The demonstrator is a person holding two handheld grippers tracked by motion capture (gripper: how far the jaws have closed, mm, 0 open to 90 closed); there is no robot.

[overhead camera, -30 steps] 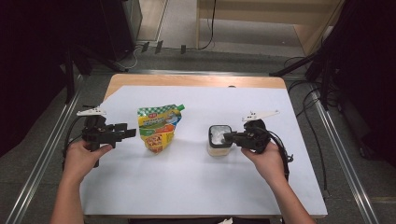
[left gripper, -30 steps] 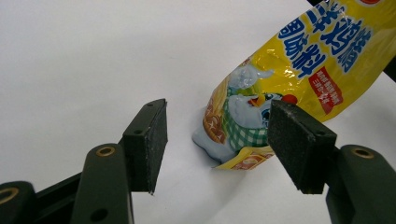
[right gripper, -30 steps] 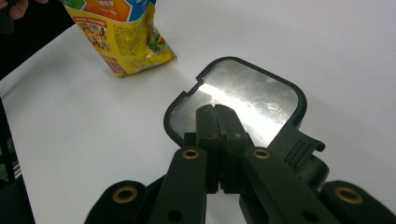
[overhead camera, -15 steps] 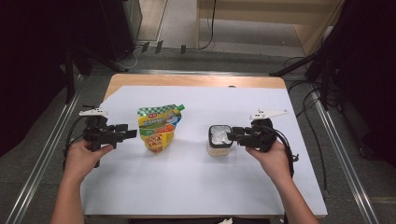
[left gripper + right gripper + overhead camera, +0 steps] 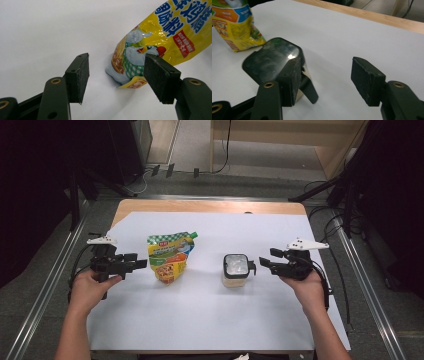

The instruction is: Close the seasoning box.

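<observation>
Having just been opening, the right gripper [image 5: 263,263] stood released beside the black-lidded container [image 5: 235,270], nothing between its jaws. The left gripper [image 5: 140,264] was likewise unclenched, near the yellow pouch [image 5: 169,256], which lay flat on the white table [image 5: 200,320].

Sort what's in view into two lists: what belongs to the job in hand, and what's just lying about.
In the job:
- jar with the black lid, upright on the white sheet, beside the right hand-held gripper, whose jaws have just been opening, nothing between them
- yellow pouch, lying flat before the open left hand-held gripper

Lying about:
- cables on the floor
- wooden furniture behind the table
</observation>
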